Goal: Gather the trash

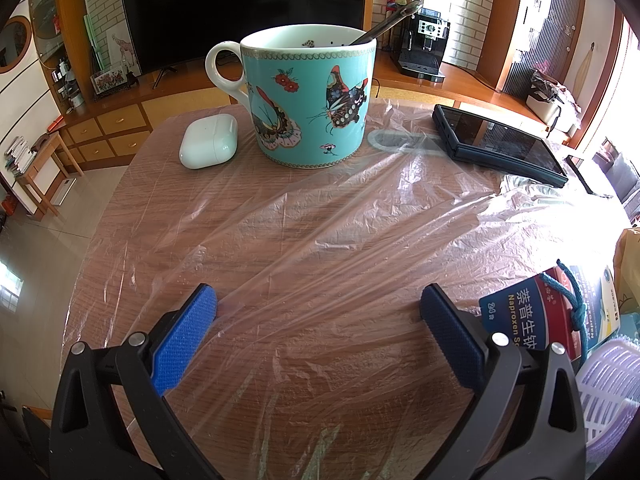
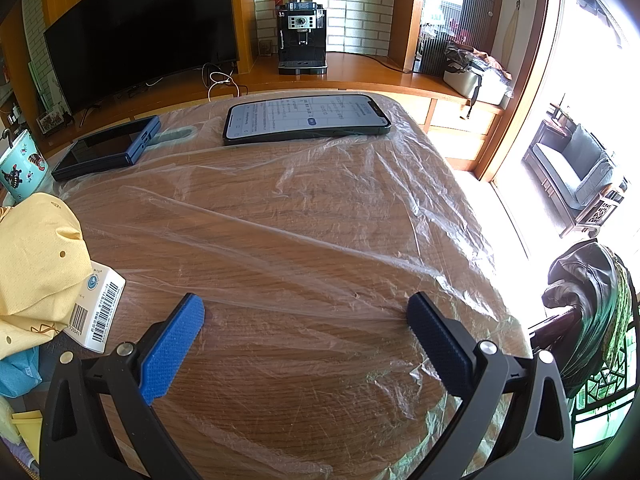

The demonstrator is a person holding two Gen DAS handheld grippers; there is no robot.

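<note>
- While a clear plastic sheet [image 1: 320,220] lies crinkled over the wooden surface [image 1: 132,184], the left hand-held gripper [image 1: 318,300] hovers above it, released and empty.
- Beyond stand an earbud case [image 1: 209,141], a butterfly mug [image 1: 310,96] and a dark device [image 1: 496,142].
- Right hand-held gripper [image 2: 306,310]: spread wide, nothing held, above the sheet, a lit phone [image 2: 306,118] at the far edge.

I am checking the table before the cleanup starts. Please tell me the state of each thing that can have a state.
left gripper: open, holding nothing
right gripper: open, holding nothing
plastic film: spread flat over the table, wrinkled
mug: upright, a spoon standing inside
earbud case: closed
phone: lying flat, screen lit
folding device: lying flat, screen dark
television: off
</note>
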